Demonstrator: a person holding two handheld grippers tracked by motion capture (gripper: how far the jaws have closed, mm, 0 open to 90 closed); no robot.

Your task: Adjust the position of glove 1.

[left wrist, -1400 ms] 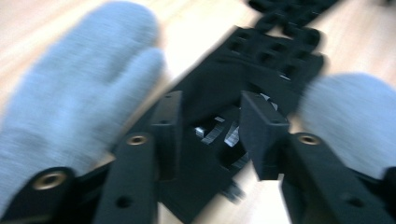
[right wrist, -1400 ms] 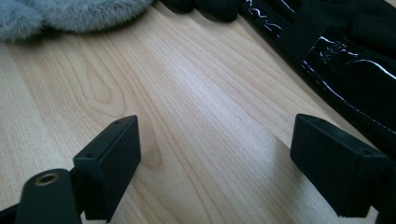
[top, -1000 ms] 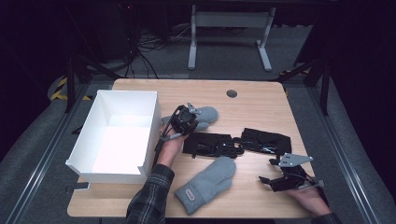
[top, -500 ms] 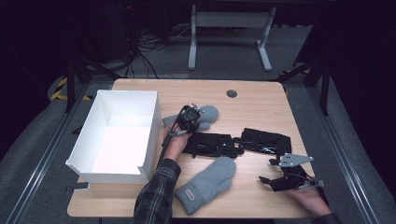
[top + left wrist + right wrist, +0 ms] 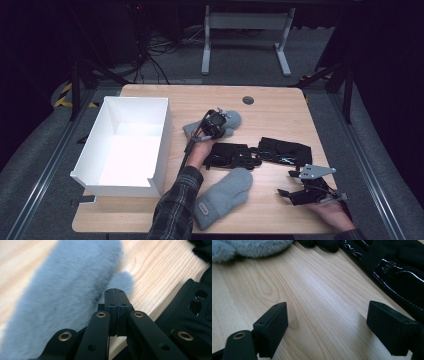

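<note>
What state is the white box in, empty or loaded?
Empty. The high view shows the white box with a bare white floor; both grey mittens and the black gloves lie on the table outside it.

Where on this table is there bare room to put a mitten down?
Free: the far strip around the grommet, and the near right wood by the right tool. Crowded: the middle, with grey mittens and black gloves. The white box takes the left.
</note>
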